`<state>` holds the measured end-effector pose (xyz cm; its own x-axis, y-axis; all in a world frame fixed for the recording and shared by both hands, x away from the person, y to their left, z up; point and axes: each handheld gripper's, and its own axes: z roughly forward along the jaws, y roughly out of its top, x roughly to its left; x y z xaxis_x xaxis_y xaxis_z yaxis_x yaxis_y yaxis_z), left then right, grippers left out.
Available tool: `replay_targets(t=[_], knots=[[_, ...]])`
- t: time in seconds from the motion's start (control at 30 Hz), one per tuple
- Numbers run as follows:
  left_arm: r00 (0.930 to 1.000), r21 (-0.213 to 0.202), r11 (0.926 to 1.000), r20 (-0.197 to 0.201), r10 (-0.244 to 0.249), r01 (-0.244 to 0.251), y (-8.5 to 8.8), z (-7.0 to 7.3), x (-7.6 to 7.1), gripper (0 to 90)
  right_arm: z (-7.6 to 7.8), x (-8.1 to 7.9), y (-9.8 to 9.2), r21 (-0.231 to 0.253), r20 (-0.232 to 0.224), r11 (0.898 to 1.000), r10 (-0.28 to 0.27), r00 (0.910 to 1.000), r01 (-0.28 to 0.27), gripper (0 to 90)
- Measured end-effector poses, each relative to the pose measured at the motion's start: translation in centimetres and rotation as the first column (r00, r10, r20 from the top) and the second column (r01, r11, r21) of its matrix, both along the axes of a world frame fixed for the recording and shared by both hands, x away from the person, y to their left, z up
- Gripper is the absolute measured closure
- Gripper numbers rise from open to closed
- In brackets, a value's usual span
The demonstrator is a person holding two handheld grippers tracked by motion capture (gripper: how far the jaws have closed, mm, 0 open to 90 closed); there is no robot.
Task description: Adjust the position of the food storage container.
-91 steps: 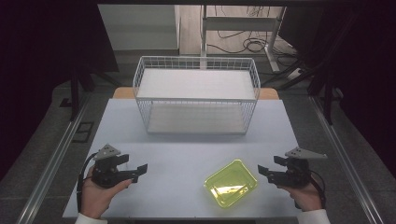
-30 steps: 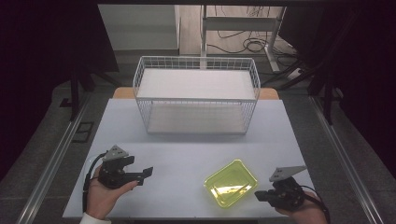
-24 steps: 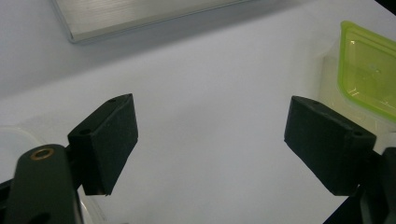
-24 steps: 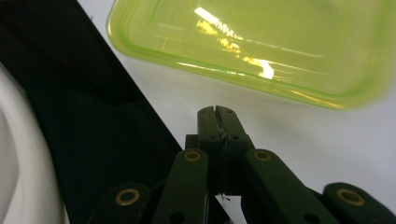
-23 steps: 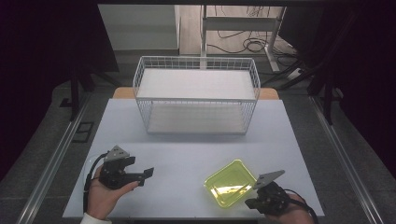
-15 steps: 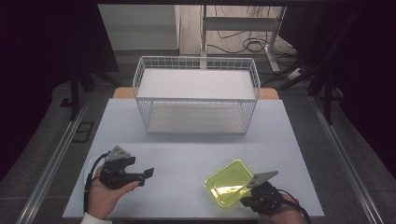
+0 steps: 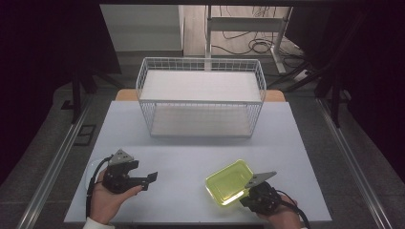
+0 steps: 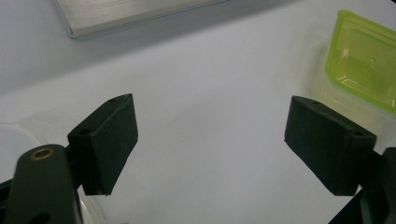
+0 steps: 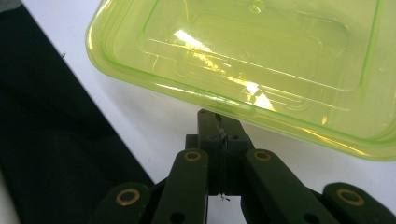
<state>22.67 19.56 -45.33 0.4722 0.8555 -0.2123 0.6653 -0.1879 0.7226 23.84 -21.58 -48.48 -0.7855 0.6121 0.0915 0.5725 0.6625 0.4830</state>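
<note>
Right gripper [image 9: 219,122] at the green tub [image 7: 230,182]

The tub sits on the counter [image 7: 191,157] near its front edge, right of centre. The right gripper's jaws are pressed together, tips tucked just under the tub's rim, nothing between them. The left gripper [image 7: 143,179] rests wide open and empty, well apart from the tub.

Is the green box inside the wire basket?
No, the green box sits on the table, well in front of the wire basket.
</note>
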Motion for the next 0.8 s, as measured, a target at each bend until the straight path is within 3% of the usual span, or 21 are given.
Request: replay_targets(t=[0.37,0.5,0.8], knots=[[1.0,0.017,0.9999,-0.008,0.001,-0.001,-0.1,-0.3,0.0,16.9,-0.2,2.1,1.7,0.009,0.018,0.998,-0.055,0.9983,0.055,88.8],[0.9996,0.028,0.9994,-0.016,0.023,-0.022,0.0,-0.4,0.1,16.0,-0.2,2.7,2.1,0.011,0.017,0.997,-0.08,0.9967,0.08,88.8],[0.9989,0.025,0.9992,-0.034,0.033,-0.032,0.2,-0.5,0.2,15.7,-0.6,3.8,3.6,0.012,0.015,0.997,-0.081,0.9966,0.08,88.8]])
